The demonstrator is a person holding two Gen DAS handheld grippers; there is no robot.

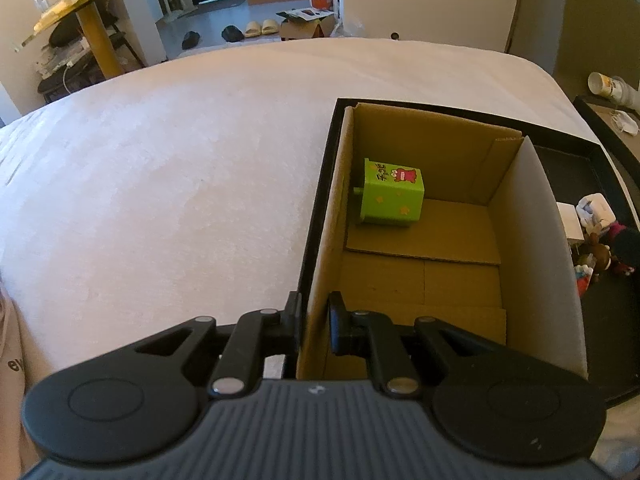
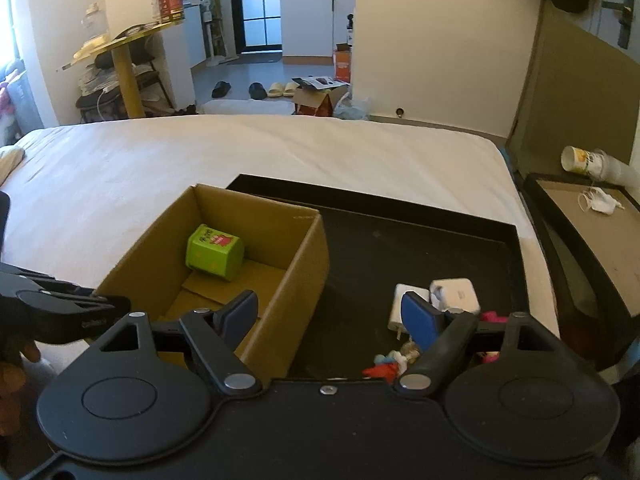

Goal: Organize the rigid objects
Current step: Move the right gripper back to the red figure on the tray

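Observation:
A brown cardboard box (image 1: 420,280) (image 2: 296,264) stands in the left part of a black tray (image 2: 400,236) on the bed. Inside the box lies a green carton with a red cartoon figure (image 1: 390,196) (image 2: 214,254). My left gripper (image 1: 316,322) (image 2: 112,304) is shut on the box's near left wall, one finger outside and one inside. My right gripper (image 2: 330,316) is open with blue pads (image 2: 420,320), hovering above the box's right wall, nothing between its fingers. Two white chargers (image 2: 454,292) and small colourful toys (image 2: 384,368) (image 1: 600,248) lie in the tray on the right.
A white bed sheet (image 2: 240,152) spreads to the left and behind the tray. Right of the bed stands a dark-rimmed side table (image 2: 592,240) with a tipped paper cup (image 2: 580,160) and a white mask (image 2: 604,202). A hand (image 2: 16,352) shows at the lower left.

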